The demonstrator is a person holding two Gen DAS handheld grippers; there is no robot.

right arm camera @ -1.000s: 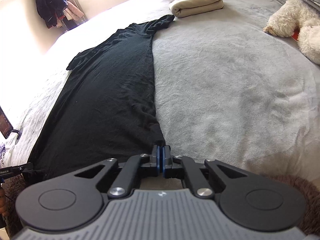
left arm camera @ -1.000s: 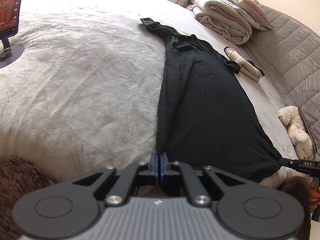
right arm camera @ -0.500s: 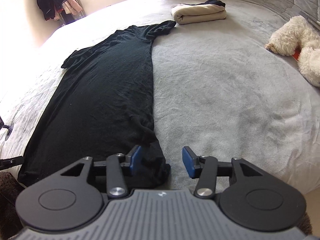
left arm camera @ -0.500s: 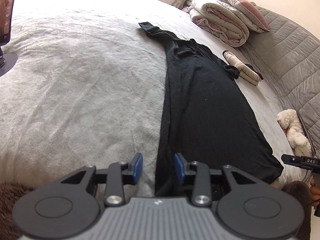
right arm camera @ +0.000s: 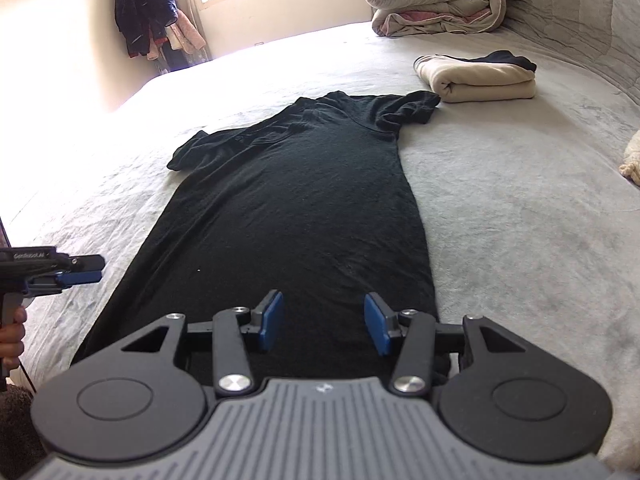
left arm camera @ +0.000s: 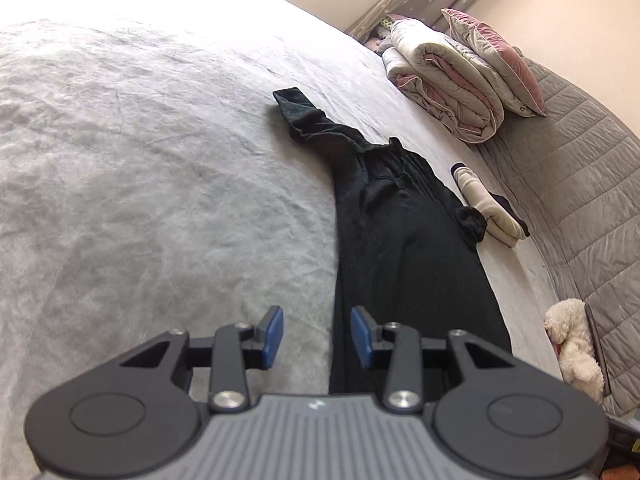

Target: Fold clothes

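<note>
A long black short-sleeved garment (right arm camera: 300,200) lies spread flat on the grey bed cover (right arm camera: 520,220), collar and sleeves at the far end. My right gripper (right arm camera: 324,326) is open just above the garment's near end, nothing between its blue pads. In the left wrist view the same garment (left arm camera: 400,240) runs away from me. My left gripper (left arm camera: 317,336) is open over the garment's left edge, holding nothing. That left gripper (right arm camera: 94,270) also shows at the left of the right wrist view, beside the garment, with a hand on its handle.
A folded cream garment (right arm camera: 480,80) lies by the far right sleeve. A rolled duvet (right arm camera: 436,4) and a pink pillow (left arm camera: 492,60) sit at the bed's head, by a quilted grey headboard (left arm camera: 580,184). A white plush toy (left arm camera: 576,344) lies right. Clothes hang (right arm camera: 148,12) in the corner.
Both grippers were shut on the garment's near corners and have let go and opened. The left moved forward along the left edge; the right shifted left over the garment's middle.
</note>
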